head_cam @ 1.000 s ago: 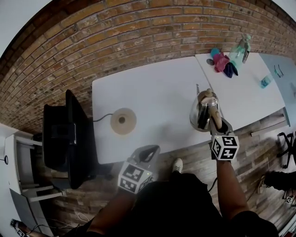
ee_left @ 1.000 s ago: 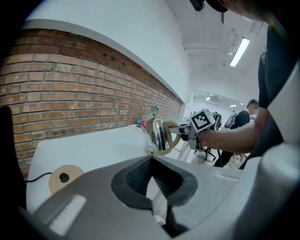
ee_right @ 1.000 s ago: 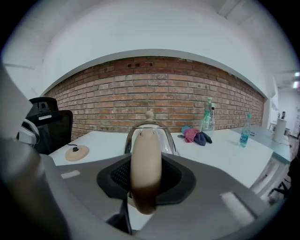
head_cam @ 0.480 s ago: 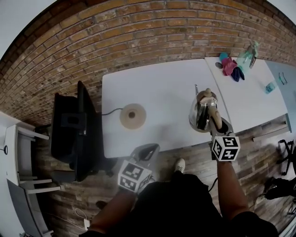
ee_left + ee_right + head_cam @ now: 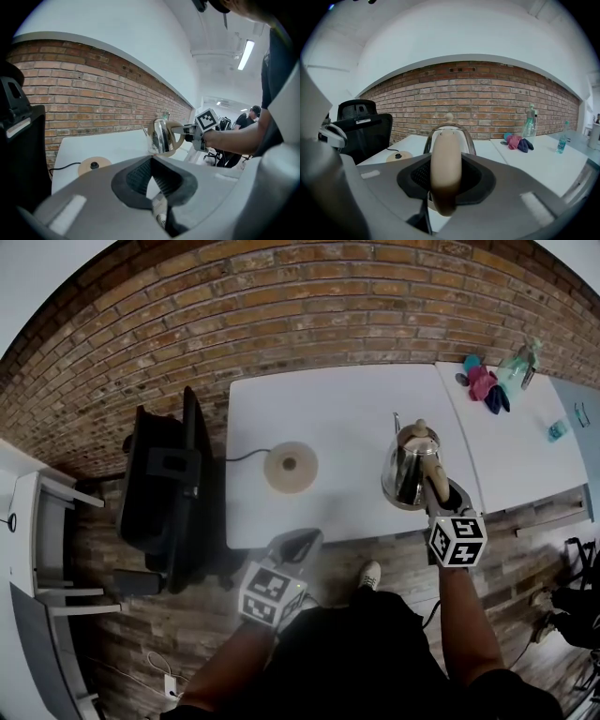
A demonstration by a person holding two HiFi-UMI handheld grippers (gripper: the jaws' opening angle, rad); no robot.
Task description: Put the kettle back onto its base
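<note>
A shiny steel kettle (image 5: 410,465) with a tan handle hangs upright over the white table (image 5: 337,409), near its front right corner. My right gripper (image 5: 441,491) is shut on the handle (image 5: 446,168), which fills the gap between its pads. The round tan base (image 5: 290,467), with a black cord, lies on the table left of the kettle, well apart from it. My left gripper (image 5: 295,547) hovers off the table's front edge, below the base, shut with nothing in it. In the left gripper view the kettle (image 5: 159,136) and base (image 5: 93,165) lie ahead.
A black office chair (image 5: 164,488) stands against the table's left end. A second white table (image 5: 506,446) adjoins on the right, carrying coloured cloths (image 5: 486,388), a spray bottle (image 5: 520,362) and a small bottle (image 5: 558,430). A brick wall runs behind. People sit in the far background (image 5: 248,122).
Both grippers have moved left along the table's front. The kettle, still held, is now closer to the base. The grip has not changed.
</note>
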